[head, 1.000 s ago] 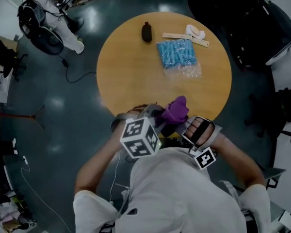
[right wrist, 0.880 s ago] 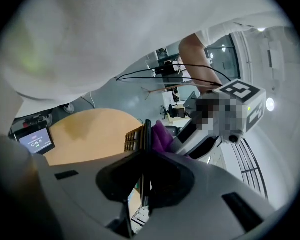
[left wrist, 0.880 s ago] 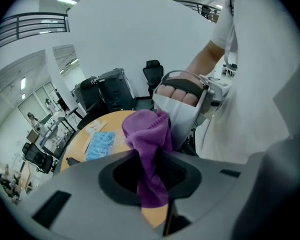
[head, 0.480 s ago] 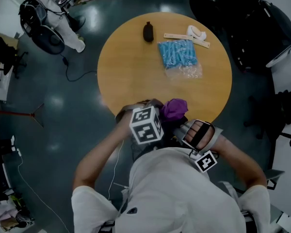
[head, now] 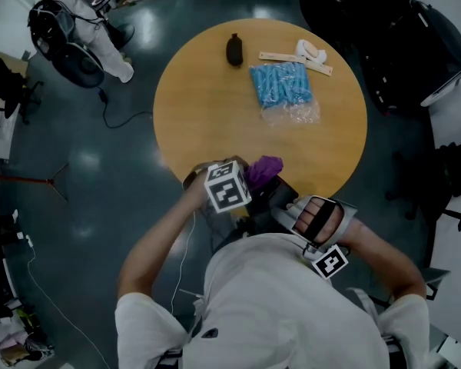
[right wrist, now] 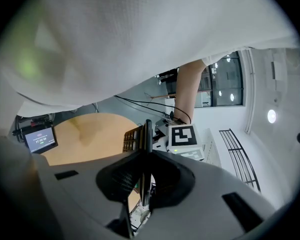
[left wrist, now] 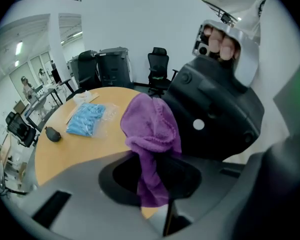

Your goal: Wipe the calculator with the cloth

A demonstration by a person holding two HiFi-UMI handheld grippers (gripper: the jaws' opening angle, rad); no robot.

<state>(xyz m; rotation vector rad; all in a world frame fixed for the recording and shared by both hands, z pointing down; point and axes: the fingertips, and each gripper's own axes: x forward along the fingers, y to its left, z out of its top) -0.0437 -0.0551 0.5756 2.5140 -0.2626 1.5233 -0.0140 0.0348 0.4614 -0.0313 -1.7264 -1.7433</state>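
The round table (head: 215, 106) gives no support here, since both tools meet above its near edge. The wipe, as I judge it, depends on the right gripper (right wrist: 142, 180) holding firm while the left gripper (left wrist: 152, 181) draws across it. Short, light strokes along the flat faces should stop the thin body twisting out of the clamp. The calculator (right wrist: 136, 138) stands edge-on between the right jaws, which are closed on its near end, with rows of keys showing on one face. The purple cloth (left wrist: 151, 126) is pinched by its tail in the left jaws. Its bunched head sticks out past the tips, at the calculator's far left end in the head view; whether cloth and calculator touch I cannot tell
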